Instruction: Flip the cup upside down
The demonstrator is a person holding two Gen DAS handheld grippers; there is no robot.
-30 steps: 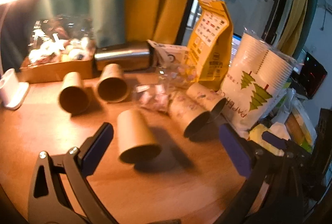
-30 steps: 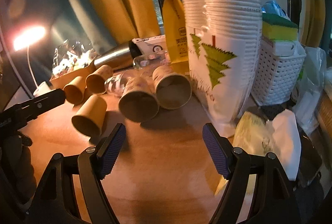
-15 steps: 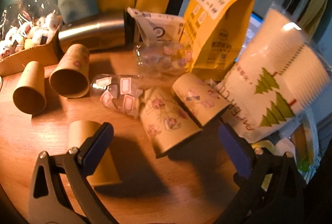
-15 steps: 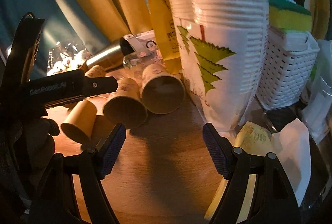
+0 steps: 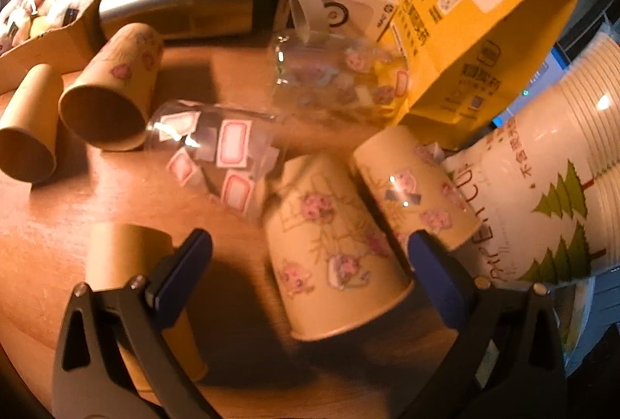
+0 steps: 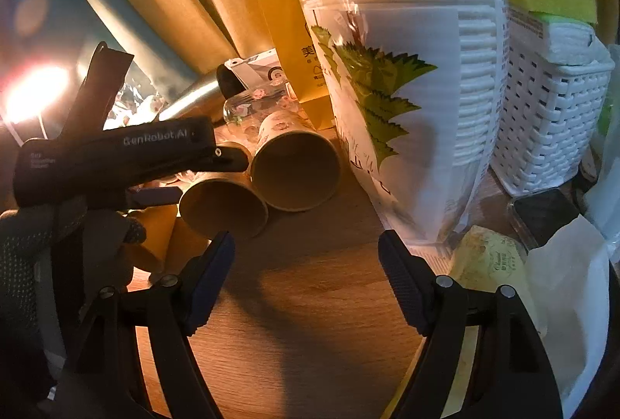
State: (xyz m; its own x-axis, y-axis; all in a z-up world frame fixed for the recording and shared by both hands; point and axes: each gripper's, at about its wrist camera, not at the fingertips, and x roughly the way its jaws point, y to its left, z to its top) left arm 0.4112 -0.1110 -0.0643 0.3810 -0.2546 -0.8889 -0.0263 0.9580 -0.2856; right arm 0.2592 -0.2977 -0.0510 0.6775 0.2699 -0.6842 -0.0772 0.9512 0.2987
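Observation:
Several paper cups lie on their sides on the wooden table (image 5: 46, 225). My left gripper (image 5: 310, 264) is open, its fingers straddling a flowered paper cup (image 5: 329, 256) without touching it; the cup's mouth faces me. A second flowered cup (image 5: 414, 186) lies just right of it. Both show in the right wrist view, the nearer cup (image 6: 224, 206) and the farther cup (image 6: 296, 175). My right gripper (image 6: 306, 275) is open and empty, over bare table in front of them. The left gripper's body (image 6: 116, 155) reaches in from the left there.
Two clear plastic cups (image 5: 217, 155) (image 5: 333, 78), plain brown cups (image 5: 27, 140) (image 5: 112, 105) (image 5: 128, 264), a steel flask (image 5: 182, 0), a yellow bag (image 5: 484, 12), a bagged stack of paper cups (image 6: 407, 70) and a white basket (image 6: 550, 116) crowd the table.
My left gripper has moved forward and right, from the plain brown cup to around the flowered cup. My right gripper has moved closer to the cups and the bagged stack.

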